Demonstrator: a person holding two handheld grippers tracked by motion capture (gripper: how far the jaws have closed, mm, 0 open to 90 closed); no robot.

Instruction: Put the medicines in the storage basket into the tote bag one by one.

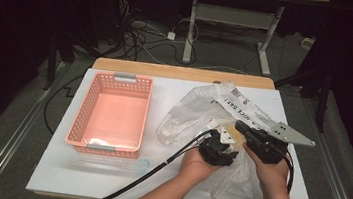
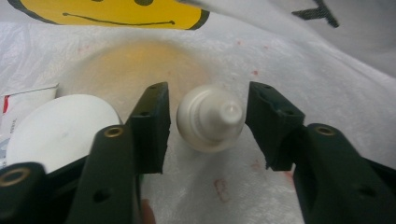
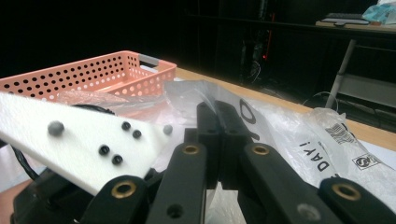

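A thin white plastic bag with a yellow smiley print lies crumpled right of the table's middle. My left gripper reaches into it. Its jaws stand open on either side of a small white bottle with a nozzle cap, and a narrow gap shows at each pad. My right gripper is shut on a fold of the bag's film and holds it up off the table.
A white disc and a white packet with red print lie inside the bag, left of the bottle. A pink perforated basket stands at the left of the white table. A clear plastic item lies by its front corner.
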